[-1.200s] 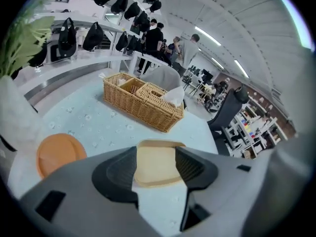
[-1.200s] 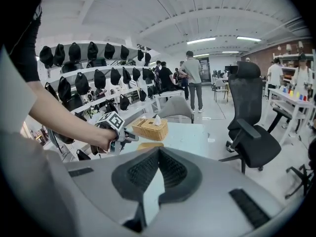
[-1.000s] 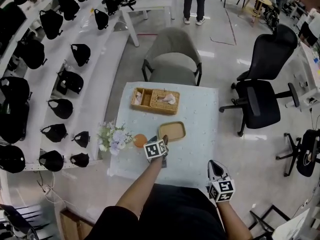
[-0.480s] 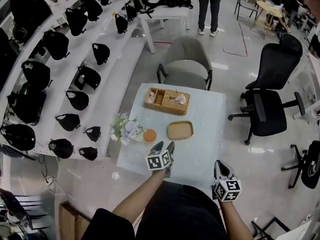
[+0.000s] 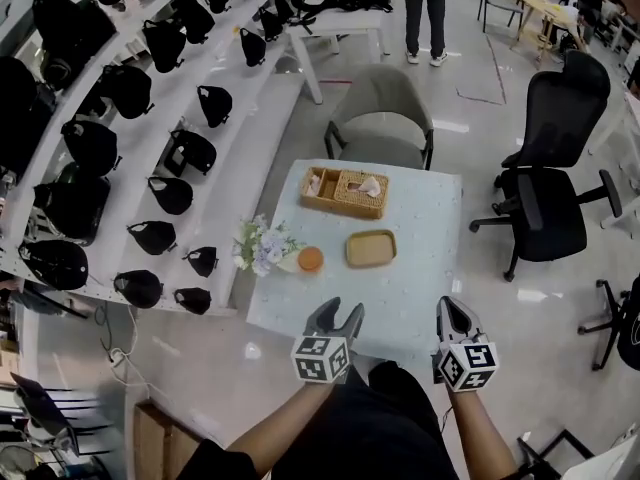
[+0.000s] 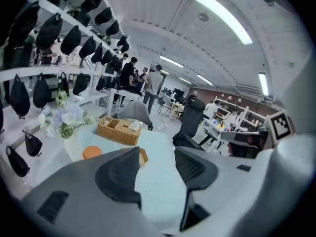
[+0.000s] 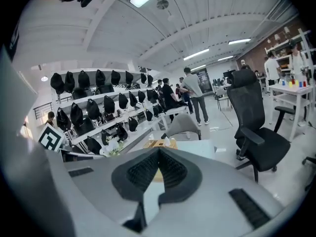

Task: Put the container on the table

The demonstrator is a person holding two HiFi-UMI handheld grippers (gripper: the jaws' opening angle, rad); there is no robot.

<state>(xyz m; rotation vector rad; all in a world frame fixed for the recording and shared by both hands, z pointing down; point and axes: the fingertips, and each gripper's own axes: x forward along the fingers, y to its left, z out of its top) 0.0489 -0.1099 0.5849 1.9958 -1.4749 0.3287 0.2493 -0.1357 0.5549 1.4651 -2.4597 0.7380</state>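
Observation:
The tan shallow container [image 5: 371, 249] rests flat on the white table [image 5: 425, 278], right of an orange disc [image 5: 311, 259]. Nothing holds it. My left gripper [image 5: 338, 317] hovers off the table's near edge, open and empty, pointing toward the container. In the left gripper view the container [image 6: 143, 156] peeks out past the left finger, beyond the gripper [image 6: 157, 168]. My right gripper [image 5: 452, 314] hangs at the near right corner, shut on nothing. In the right gripper view its tips [image 7: 159, 153] meet, and a tan patch shows just below them.
A wicker basket [image 5: 345, 192] with tissues stands at the table's far side, and a flower bunch [image 5: 262, 248] at its left edge. A grey chair [image 5: 381, 118] is behind the table, a black office chair [image 5: 555, 178] to the right, and shelves of black bags [image 5: 150, 118] to the left.
My left gripper has drawn back from beside the container to off the near edge. The right gripper rose level with it. The view has backed away from the table; the container stayed put.

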